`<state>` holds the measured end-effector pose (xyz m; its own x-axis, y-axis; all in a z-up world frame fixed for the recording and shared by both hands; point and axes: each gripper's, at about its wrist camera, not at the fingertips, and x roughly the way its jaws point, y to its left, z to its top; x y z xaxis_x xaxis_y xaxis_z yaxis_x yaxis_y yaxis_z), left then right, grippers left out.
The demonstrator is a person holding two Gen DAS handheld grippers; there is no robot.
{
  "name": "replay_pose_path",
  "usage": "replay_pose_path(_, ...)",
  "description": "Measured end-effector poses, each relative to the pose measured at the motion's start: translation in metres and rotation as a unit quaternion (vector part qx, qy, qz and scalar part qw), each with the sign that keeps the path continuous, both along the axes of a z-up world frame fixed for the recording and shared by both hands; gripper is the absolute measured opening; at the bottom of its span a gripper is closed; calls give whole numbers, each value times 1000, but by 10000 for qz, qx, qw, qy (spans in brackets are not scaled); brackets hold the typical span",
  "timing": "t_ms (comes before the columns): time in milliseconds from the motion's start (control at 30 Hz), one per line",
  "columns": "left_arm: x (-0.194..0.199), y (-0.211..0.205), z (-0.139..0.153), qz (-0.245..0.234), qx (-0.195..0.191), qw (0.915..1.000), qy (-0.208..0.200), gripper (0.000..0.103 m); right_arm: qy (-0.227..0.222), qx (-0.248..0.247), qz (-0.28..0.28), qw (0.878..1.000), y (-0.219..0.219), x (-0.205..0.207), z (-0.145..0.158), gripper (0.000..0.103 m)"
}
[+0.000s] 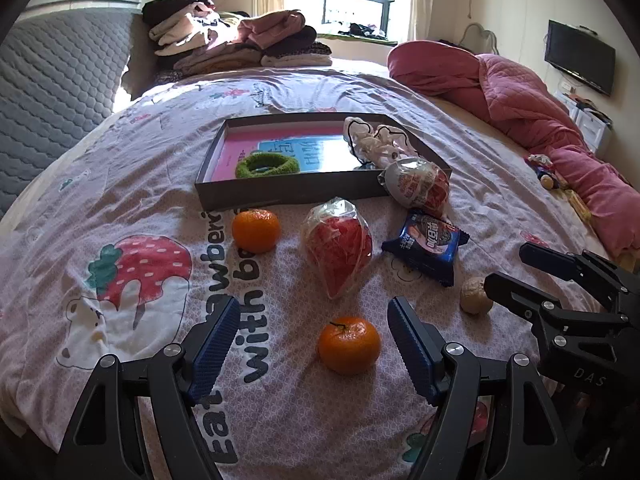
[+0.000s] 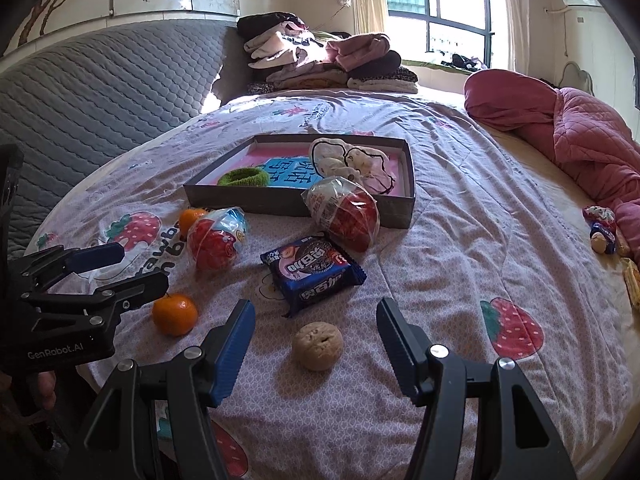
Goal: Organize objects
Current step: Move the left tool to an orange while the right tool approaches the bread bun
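Note:
On the printed bedspread my left gripper [image 1: 310,314] is open, with an orange tangerine [image 1: 349,345] on the cover between its blue pads, untouched. My right gripper [image 2: 316,316] is open too, a beige walnut [image 2: 317,345] lying between its fingers. A second tangerine [image 1: 256,230], a red wrapped snack [image 1: 338,245] and a blue biscuit packet [image 1: 424,242] lie farther ahead. The grey shallow box [image 1: 280,194] holds a green hair tie [image 1: 265,166] and a white plush toy [image 1: 374,142]. Another red and white wrapped snack [image 1: 418,184] leans against the box's front right corner.
Folded clothes [image 1: 240,40] are piled at the head of the bed beside a grey quilted headboard [image 1: 52,80]. A pink quilt [image 1: 540,112] runs along the right side, with small toys [image 1: 546,172] near it. In the right wrist view the left gripper [image 2: 108,276] stands left of the walnut.

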<state>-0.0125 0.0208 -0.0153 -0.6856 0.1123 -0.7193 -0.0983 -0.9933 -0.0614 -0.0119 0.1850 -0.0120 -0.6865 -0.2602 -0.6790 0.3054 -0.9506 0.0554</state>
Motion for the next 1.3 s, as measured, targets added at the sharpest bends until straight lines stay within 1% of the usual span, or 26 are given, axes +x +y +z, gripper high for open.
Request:
replay_pose_path(133, 3, 0, -5, -51, 53, 10000, -37, 77, -85, -1, -13, 10000, 1, -1, -7, 62)
replay_pose_path(400, 3, 4, -20, -92, -8, 9998, -202, 77, -187, -4, -39, 9998, 2, -4, -17, 62)
replay_pose_path(600, 1, 5, -27, -67, -15, 9997, -228, 77, -260, 33, -54, 9996, 1, -6, -24, 62)
replay_pose_path(767, 0, 5, -30, -47, -25, 9998, -180, 77, -274, 41, -65, 9996, 1, -7, -27, 62)
replay_pose_path(900, 1, 5, -30, -42, -54, 10000, -53, 77, -291, 14, -88, 9995, 1, -8, -29, 62)
replay_pose_path(1300, -3, 5, -38, -113, 43, 9999, -95, 77, -352, 17, -45, 9994, -2, -10, -37, 62)
